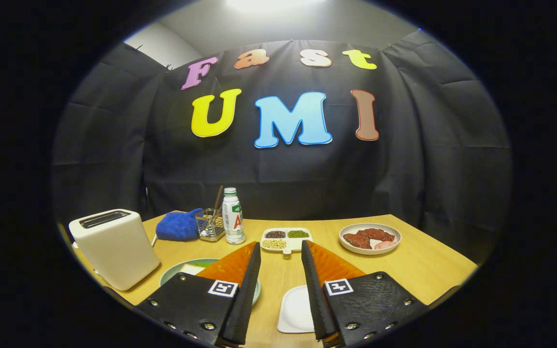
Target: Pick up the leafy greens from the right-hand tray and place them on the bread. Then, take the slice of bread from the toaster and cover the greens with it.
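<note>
Left finger (240, 285) of the gripper (281, 251) covers most of the green plate (174, 271), so I can only catch a sliver of bread (192, 268) and a bit of green (204, 264) on it. Right finger (313, 285) hides part of the white tray (294, 309). Can't see into the toaster (114, 246) slot from here. Bottle (233, 215) label is too small to make out, and so is what's standing in the wire holder (209, 223).
</note>
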Demonstrator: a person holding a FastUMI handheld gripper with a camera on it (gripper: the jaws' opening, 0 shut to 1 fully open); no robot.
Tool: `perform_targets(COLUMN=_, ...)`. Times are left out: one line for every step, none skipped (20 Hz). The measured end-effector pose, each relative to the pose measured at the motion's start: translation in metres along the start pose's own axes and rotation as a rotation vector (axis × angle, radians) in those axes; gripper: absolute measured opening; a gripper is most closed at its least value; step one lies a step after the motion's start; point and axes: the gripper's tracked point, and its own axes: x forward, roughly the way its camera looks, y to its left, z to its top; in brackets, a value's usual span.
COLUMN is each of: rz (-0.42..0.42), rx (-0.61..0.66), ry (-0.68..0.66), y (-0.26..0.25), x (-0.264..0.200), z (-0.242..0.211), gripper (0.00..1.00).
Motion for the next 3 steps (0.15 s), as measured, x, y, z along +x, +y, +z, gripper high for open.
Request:
perform_targets(rz=-0.003, rx=-0.005, ry=-0.010, y=-0.011, x=-0.001, z=0.000, gripper=0.51)
perform_targets(rz=0.004, rx=-0.002, ry=-0.009, y=-0.020, x=-0.001, z=-0.002, gripper=0.51)
perform_targets(rz=0.012, rx=0.002, ry=-0.002, y=-0.029, x=-0.003, z=-0.005, gripper=0.51)
